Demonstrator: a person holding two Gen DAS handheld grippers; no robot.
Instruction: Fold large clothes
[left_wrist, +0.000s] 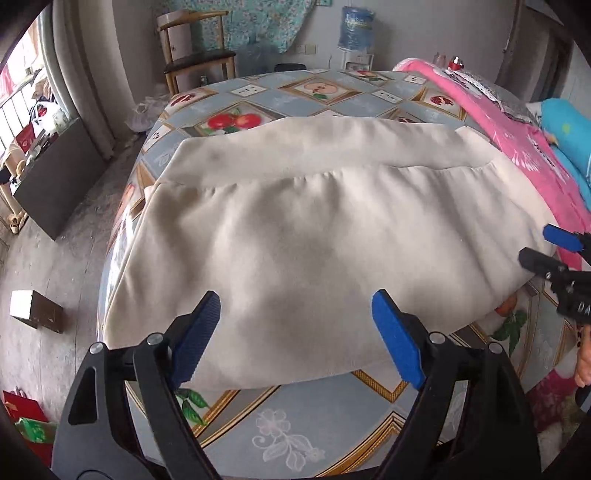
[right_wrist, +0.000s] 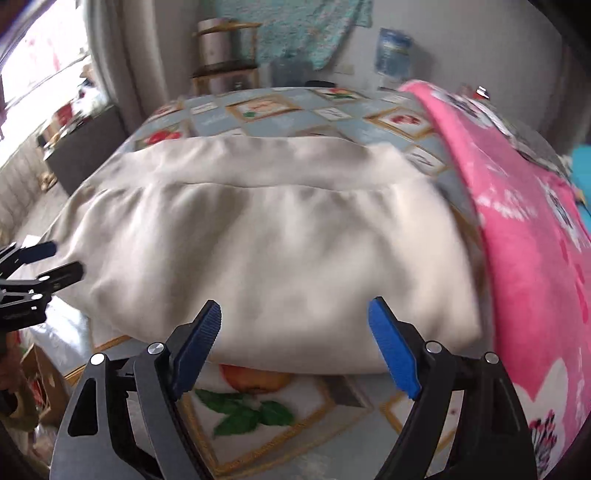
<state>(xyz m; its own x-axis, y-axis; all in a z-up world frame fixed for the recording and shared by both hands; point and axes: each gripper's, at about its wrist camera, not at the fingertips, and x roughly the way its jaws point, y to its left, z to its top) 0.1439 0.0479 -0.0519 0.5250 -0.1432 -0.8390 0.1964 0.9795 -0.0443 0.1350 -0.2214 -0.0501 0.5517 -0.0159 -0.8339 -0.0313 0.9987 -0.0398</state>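
The cream garment (left_wrist: 295, 236) lies already doubled on the table (left_wrist: 295, 424), on a fruit-patterned cloth, with a pink blanket (left_wrist: 517, 147) just beside its right side. The left gripper (left_wrist: 295, 332) and the right gripper (right_wrist: 293, 336) both hang above its near edge with jaws spread wide and nothing between them. The fabric looks thick, soft and rather heavy, so I think it will sag and not slide much. It seems best to pinch the near folded edge at both corners, taking all layers together, because a single layer would pull apart
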